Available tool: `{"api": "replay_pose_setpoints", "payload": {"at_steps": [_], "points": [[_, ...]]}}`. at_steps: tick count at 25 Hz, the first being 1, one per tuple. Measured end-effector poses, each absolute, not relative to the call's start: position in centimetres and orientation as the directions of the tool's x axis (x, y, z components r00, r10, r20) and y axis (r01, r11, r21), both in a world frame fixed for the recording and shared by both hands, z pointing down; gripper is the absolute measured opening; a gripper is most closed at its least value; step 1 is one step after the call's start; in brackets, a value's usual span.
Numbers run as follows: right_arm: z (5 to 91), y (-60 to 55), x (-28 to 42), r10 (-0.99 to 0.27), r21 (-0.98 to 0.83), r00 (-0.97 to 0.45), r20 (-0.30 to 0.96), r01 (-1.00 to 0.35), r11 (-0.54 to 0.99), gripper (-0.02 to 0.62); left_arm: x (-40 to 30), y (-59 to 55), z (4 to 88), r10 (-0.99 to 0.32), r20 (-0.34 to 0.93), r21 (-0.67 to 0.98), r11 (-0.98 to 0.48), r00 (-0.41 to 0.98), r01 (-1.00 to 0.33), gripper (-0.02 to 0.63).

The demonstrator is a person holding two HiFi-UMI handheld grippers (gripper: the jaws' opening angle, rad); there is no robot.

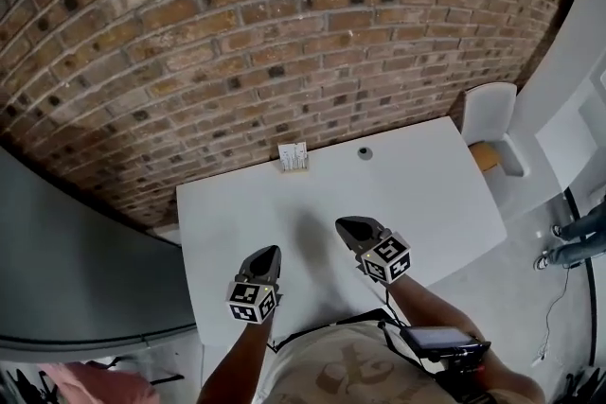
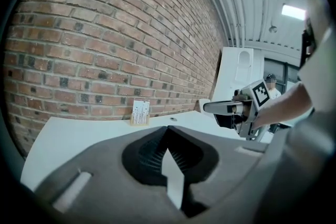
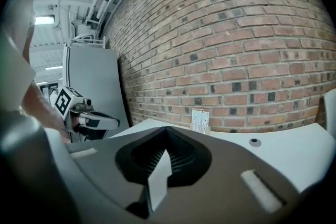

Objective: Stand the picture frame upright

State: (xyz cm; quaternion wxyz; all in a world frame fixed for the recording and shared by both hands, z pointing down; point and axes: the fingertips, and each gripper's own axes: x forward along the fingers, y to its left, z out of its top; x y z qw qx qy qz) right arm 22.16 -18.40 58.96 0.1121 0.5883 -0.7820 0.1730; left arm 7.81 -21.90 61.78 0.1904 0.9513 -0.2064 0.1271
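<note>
A small picture frame (image 1: 294, 157) with a pale print stands upright at the far edge of the white table (image 1: 431, 194), close to the brick wall. The left gripper view has the frame (image 2: 139, 113) ahead and left, and the right gripper view has the frame (image 3: 200, 120) ahead. My left gripper (image 1: 270, 253) hovers over the near part of the table, shut and empty. My right gripper (image 1: 347, 226) hangs beside it, slightly further forward, also shut with nothing in it. Both are well short of the frame. Each gripper view shows the other gripper to its side.
A small dark round disc (image 1: 365, 152) lies on the table to the right of the frame. A white chair (image 1: 492, 123) stands past the table's right end. A grey partition (image 1: 66, 251) runs along the left. Someone's shoes (image 1: 559, 246) show on the floor far right.
</note>
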Motion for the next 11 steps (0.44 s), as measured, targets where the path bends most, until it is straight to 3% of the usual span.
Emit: {"api": "replay_pose_setpoints", "payload": {"at_steps": [4, 11], "points": [[65.0, -20.3, 27.1, -0.892, -0.143, -0.238, 0.384, -0.970, 0.197, 0.008, 12.7, -24.2, 68.3, -0.334, 0.300, 0.334, -0.841, 0.894, -0.426, 0.002], [54.4, -15.5, 12.4, -0.901, -0.128, -0.259, 0.349, -0.965, 0.227, 0.008, -0.8, -18.5, 58.3, -0.350, 0.255, 0.339, -0.841, 0.901, -0.423, 0.002]]}}
